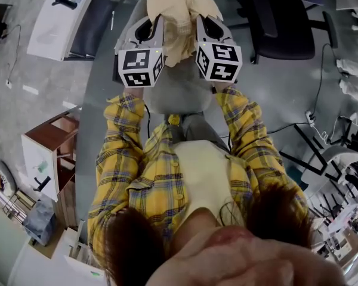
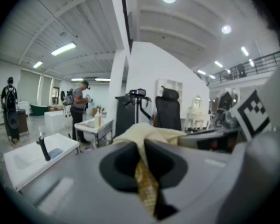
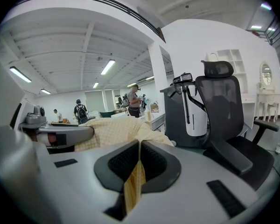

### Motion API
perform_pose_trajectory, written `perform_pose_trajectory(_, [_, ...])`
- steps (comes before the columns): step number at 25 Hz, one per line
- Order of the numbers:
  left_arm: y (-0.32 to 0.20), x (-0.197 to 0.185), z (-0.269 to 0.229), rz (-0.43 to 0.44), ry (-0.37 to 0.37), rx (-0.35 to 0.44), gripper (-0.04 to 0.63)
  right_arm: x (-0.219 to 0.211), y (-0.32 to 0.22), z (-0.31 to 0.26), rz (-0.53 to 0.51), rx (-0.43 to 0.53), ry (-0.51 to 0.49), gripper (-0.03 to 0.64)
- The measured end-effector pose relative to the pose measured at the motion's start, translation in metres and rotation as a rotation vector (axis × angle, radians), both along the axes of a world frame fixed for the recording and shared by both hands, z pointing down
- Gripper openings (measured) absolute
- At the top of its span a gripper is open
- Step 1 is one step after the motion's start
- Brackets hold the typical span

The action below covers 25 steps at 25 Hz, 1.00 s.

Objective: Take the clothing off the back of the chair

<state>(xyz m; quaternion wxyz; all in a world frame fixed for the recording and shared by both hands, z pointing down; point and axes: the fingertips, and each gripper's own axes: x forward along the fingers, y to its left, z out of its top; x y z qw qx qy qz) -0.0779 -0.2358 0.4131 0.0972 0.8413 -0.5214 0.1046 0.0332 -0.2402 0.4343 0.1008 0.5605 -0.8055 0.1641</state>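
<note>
both grippers are up at 12 o'clock in the head view, side by side, with the cream clothing [image 1: 178, 14] bunched between them. the left gripper [image 1: 157, 24] sits at about 11 and the right gripper [image 1: 198, 22] at about 1, marker cubes facing the camera.

in the left gripper view the fingers are clamped tight on a fold of the fabric. it runs down through the slit between them and piles up just past the tips. same story in the right gripper view: fingers pinched together on a thin edge of the cloth, with the rest heaped off toward 10 o'clock.

the clothing hangs right above the grey chair [image 1: 179, 97]. can't tell if its lower edge touches the chair back. a black office chair [image 1: 280, 16] stands at 1 to 2 o'clock, well apart, and there's a white tabletop [image 1: 59, 16] at 10 to 11.
</note>
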Motion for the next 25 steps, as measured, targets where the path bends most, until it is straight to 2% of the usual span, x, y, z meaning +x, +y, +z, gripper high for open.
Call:
perform_pose_trajectory(8, [0.023, -0.005, -0.056, 0.015, 0.024, 0.107, 0.029, -0.003, 0.022, -0.056, 0.001, 0.113, -0.009, 0.022])
perform_pose_trajectory(16, [0.045, -0.021, -0.111, -0.007, 0.058, 0.2, 0.029, -0.013, 0.048, -0.115, -0.022, 0.228, -0.015, 0.021])
perform_pose_trajectory(25, [0.077, -0.028, -0.155, -0.007, 0.088, 0.278, 0.029, -0.013, 0.078, -0.155, -0.031, 0.304, -0.028, 0.021])
